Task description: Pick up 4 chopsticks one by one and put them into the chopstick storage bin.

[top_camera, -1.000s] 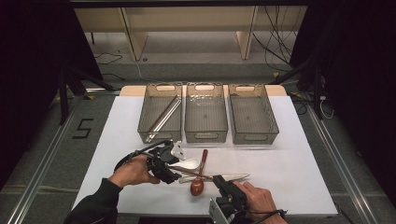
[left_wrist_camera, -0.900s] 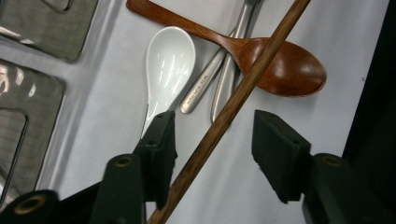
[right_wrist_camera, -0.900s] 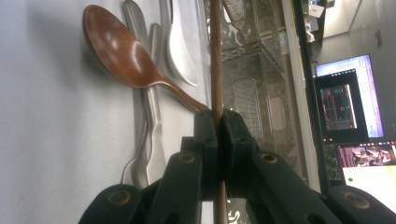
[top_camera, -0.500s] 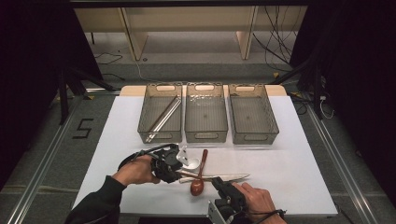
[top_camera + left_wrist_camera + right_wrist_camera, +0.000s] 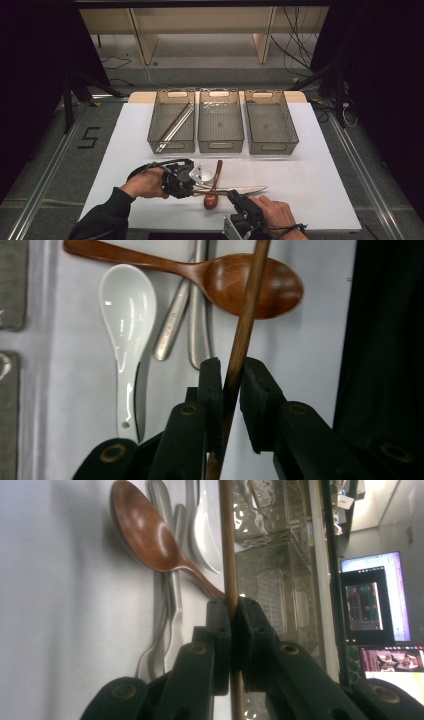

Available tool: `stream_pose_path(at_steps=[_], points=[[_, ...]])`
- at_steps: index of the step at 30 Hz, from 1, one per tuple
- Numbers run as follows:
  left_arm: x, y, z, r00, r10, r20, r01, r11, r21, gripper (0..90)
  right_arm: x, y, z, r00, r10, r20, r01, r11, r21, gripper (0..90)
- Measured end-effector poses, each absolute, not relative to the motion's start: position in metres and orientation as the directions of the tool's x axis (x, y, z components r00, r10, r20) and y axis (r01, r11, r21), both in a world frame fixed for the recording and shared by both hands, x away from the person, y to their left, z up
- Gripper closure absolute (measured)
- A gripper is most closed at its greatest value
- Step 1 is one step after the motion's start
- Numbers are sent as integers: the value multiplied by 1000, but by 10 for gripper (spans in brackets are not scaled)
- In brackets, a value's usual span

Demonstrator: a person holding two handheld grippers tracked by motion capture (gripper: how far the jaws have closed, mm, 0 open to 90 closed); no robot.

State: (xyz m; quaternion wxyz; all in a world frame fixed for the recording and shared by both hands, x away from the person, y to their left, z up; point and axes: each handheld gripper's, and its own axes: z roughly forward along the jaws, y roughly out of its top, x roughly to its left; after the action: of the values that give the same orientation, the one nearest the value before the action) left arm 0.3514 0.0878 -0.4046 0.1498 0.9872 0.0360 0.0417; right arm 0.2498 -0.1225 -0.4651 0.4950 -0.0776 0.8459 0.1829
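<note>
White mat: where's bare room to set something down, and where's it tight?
Free: the right part of the mat, between the right bin and the near edge; also the strip left of the left bin. Middle bin and right bin look empty. Crowded: front centre, where wooden spoon, white spoon, metal cutlery and both grippers meet.

The table cover [image 5: 320,165] was white. The big spoon [image 5: 250,282] was shiny red-brown wood. The thin stick [image 5: 240,345] was darker brown wood. The soup spoon [image 5: 127,315] was plain white. The metal handles [image 5: 192,320] were silver-grey. Both the left gripper [image 5: 231,372] and the right gripper [image 5: 232,612] were black with small gold rings. The three bins [image 5: 220,142] were see-through grey. The sleeve [image 5: 102,220] was dark.
</note>
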Motion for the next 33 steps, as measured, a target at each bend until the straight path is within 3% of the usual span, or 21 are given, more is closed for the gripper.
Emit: stream_pose_path(at_steps=[4,7,11,12,24,33], points=[[347,85,-407,997,52,51,34,-955,296,823,252,-123,-464,-494,66,-867,-299,923,241,817],[347,84,-409,997,64,46,48,-952,303,836,255,-125,-460,-481,102,-871,-273,926,259,643],[354,91,-406,992,116,50,94,-945,312,837,256,-128,-456,-477,146,-867,-258,919,297,578],[355,93,-405,989,137,50,115,-941,319,837,255,-130,-454,-475,200,-857,-234,910,342,525],[374,121,-396,920,392,19,343,-827,445,837,263,-140,-439,-556,422,-716,-95,824,559,413],[391,146,-386,830,558,-20,478,-693,539,837,266,-148,-439,-571,504,-648,-13,784,621,388]])
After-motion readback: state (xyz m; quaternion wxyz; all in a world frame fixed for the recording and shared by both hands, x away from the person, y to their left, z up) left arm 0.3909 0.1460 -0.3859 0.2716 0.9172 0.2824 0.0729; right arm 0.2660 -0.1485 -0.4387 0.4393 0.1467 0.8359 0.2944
